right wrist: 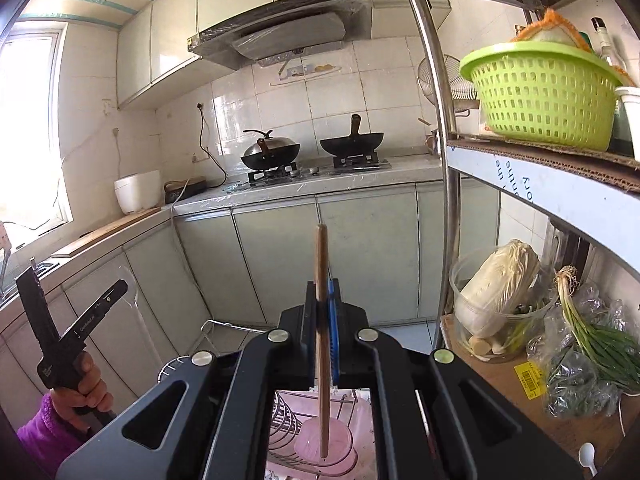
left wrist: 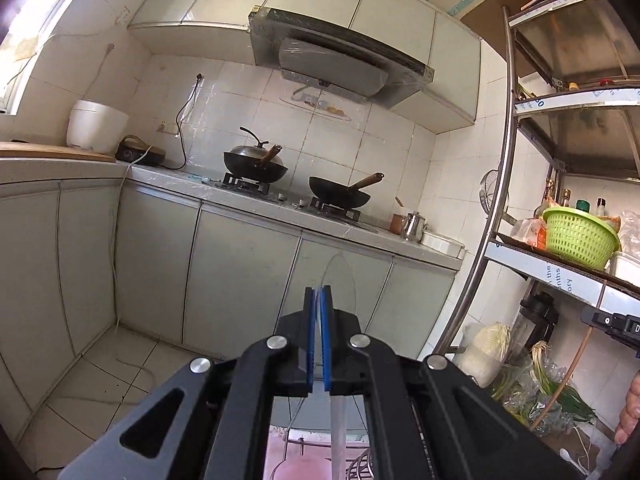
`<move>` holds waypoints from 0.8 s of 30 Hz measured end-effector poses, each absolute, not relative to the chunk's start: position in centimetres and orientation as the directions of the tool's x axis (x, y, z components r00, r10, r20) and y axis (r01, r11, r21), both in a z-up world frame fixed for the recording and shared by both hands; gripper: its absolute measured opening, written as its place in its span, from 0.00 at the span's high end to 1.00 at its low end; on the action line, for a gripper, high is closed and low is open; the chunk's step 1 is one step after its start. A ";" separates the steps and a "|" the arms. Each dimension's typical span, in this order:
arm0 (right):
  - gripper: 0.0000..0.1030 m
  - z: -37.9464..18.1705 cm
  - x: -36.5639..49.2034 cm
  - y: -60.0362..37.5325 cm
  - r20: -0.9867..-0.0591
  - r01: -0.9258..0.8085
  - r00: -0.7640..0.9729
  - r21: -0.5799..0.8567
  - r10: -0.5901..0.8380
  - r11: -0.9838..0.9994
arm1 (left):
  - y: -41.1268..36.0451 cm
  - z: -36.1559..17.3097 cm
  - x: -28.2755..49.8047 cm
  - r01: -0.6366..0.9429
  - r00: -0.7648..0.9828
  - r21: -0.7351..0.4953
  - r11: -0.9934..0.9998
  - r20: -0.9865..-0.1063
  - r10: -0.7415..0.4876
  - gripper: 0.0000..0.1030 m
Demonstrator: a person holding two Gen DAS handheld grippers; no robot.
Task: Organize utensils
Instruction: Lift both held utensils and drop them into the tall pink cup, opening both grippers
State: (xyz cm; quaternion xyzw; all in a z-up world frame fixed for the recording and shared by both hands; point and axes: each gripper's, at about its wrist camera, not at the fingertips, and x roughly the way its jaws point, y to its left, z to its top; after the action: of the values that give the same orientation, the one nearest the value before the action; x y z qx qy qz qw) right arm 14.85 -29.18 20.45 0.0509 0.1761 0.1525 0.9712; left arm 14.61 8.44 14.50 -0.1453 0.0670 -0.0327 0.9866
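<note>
My left gripper (left wrist: 319,300) is shut on a clear plastic spoon (left wrist: 340,280); its bowl rises above the blue pads and its handle hangs down below. The left gripper also shows in the right wrist view (right wrist: 76,308), held up in a hand at the far left. My right gripper (right wrist: 321,296) is shut on a wooden utensil (right wrist: 321,264), which stands upright; its lower end reaches down over a pink holder (right wrist: 326,446) in a wire dish rack (right wrist: 288,420).
A counter (right wrist: 344,184) with two woks (right wrist: 352,144) and a rice cooker (right wrist: 138,196) runs along the far wall. A steel shelf rack (right wrist: 536,176) at right holds a green basket (right wrist: 544,96), cabbage (right wrist: 500,284), scallions (right wrist: 600,340) and a white spoon (right wrist: 587,456).
</note>
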 end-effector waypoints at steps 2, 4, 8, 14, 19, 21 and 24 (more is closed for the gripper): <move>0.95 19.4 15.4 -28.9 -0.349 -0.276 0.884 0.149 0.312 0.949 | 8.1 12.9 14.9 0.040 0.987 -0.273 0.961 -0.138 -0.081 0.98; 0.95 18.0 16.0 -28.8 -0.376 -0.275 0.871 0.158 0.315 0.948 | 7.8 11.4 15.1 0.040 0.982 -0.268 0.963 -0.166 -0.087 0.98; 0.95 14.8 17.2 -28.8 -0.448 -0.272 0.830 0.197 0.333 0.942 | 7.6 8.6 15.2 0.041 0.967 -0.267 0.963 -0.234 -0.106 0.98; 0.94 10.3 18.6 -28.9 -0.553 -0.250 0.755 0.255 0.353 0.934 | 7.9 5.5 16.0 0.027 0.925 -0.286 0.958 -0.357 -0.132 0.98; 0.93 9.4 18.9 -28.8 -0.584 -0.225 0.739 0.257 0.337 0.940 | 9.0 4.1 16.8 0.018 0.890 -0.365 0.931 -0.419 -0.181 0.91; 0.84 8.9 19.2 -28.8 -0.618 -0.215 0.709 0.268 0.339 0.939 | 9.4 4.0 16.8 0.011 0.884 -0.396 0.918 -0.426 -0.194 0.73; 0.58 8.6 18.9 -29.0 -0.633 -0.215 0.694 0.273 0.344 0.937 | 9.7 4.4 16.3 0.010 0.884 -0.410 0.912 -0.422 -0.199 0.71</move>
State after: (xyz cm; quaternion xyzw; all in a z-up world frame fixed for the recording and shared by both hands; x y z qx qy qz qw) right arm 18.89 -28.99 8.59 0.0892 0.3602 0.1526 0.9160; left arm 16.33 9.74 4.41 -0.2024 0.2341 -0.0550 0.9493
